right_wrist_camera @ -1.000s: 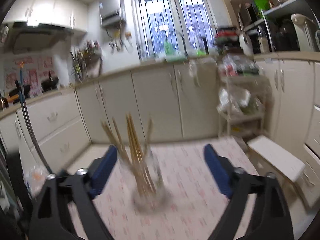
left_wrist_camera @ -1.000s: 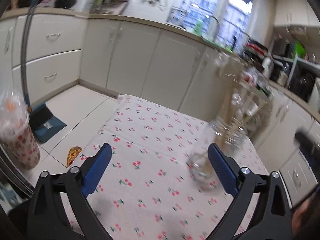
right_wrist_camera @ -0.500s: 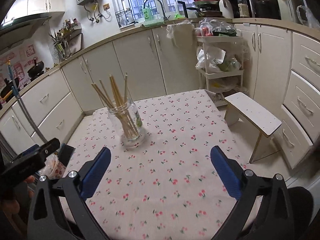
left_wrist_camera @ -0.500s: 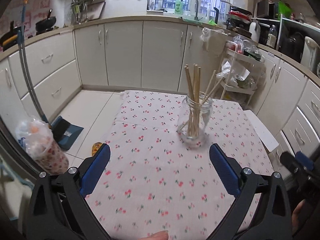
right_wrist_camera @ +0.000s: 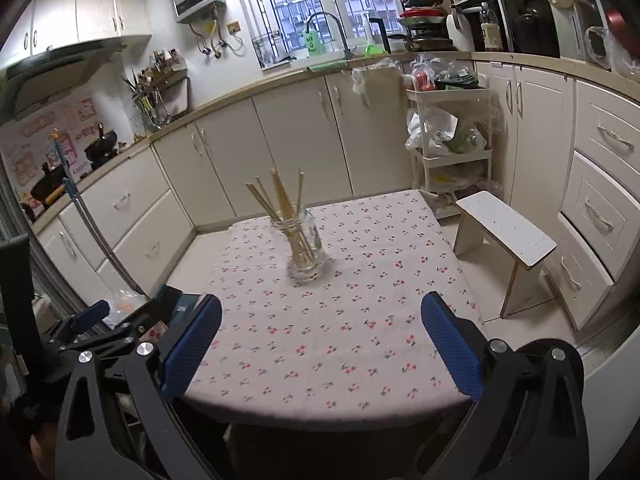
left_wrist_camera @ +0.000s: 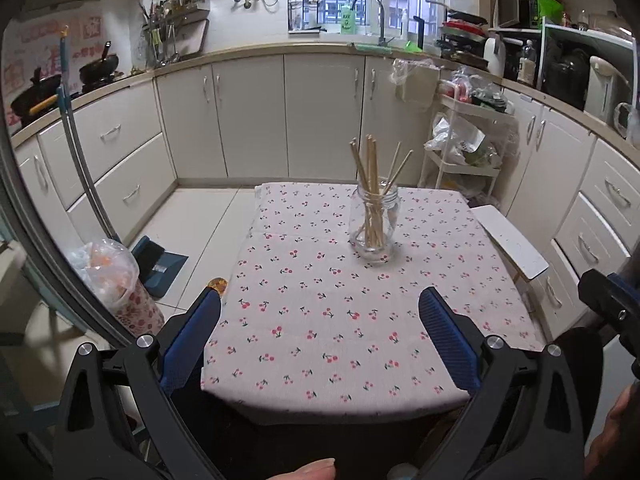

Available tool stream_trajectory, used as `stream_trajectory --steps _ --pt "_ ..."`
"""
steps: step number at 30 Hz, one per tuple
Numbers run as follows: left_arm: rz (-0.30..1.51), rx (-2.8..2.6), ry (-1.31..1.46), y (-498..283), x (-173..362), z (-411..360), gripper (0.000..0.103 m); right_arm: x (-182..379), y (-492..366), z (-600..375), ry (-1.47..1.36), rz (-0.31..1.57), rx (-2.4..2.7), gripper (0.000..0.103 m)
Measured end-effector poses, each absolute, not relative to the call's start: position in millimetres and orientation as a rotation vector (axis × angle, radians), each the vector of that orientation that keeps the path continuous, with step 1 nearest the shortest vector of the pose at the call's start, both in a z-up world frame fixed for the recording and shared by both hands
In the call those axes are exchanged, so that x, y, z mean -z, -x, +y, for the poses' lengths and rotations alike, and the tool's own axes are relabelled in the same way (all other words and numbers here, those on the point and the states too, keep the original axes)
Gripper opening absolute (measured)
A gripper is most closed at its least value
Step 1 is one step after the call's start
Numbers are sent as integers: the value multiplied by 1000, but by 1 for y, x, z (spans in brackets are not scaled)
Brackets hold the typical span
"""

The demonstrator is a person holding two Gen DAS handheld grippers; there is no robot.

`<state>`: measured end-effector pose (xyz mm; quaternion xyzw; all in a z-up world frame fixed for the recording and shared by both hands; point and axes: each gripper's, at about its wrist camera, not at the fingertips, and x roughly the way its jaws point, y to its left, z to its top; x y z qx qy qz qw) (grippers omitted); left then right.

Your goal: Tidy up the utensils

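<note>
- Table (left_wrist_camera: 320, 360), cherry-print cloth: the cloth could slide under a dragged base, so lift rather than push.
- Glass jar (left_wrist_camera: 375, 224) stands upright mid-table toward the far edge. Probably rigid, slick, breakable; best gripped around the body below the neck.
- Chopsticks (left_wrist_camera: 370, 184) lean loose inside the jar. Light, stiff, thin; pinch near the exposed tops.
- Left gripper (left_wrist_camera: 320, 332) and right gripper (right_wrist_camera: 320, 340): both spread wide, empty, well short of the jar.

Table (left_wrist_camera: 280, 360) under cherry-print cloth (left_wrist_camera: 320, 320), glass jar (left_wrist_camera: 375, 224) of wooden chopsticks (left_wrist_camera: 370, 168) standing upright on it
</note>
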<state>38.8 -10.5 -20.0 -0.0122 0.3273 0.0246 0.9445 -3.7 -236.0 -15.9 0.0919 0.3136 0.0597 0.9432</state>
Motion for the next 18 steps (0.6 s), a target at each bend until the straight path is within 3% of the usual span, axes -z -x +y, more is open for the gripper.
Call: stream_trajectory --steps 18 --pt "689 -74 67 25 0 -4 95 10 55 -225 -178 661 -130 96"
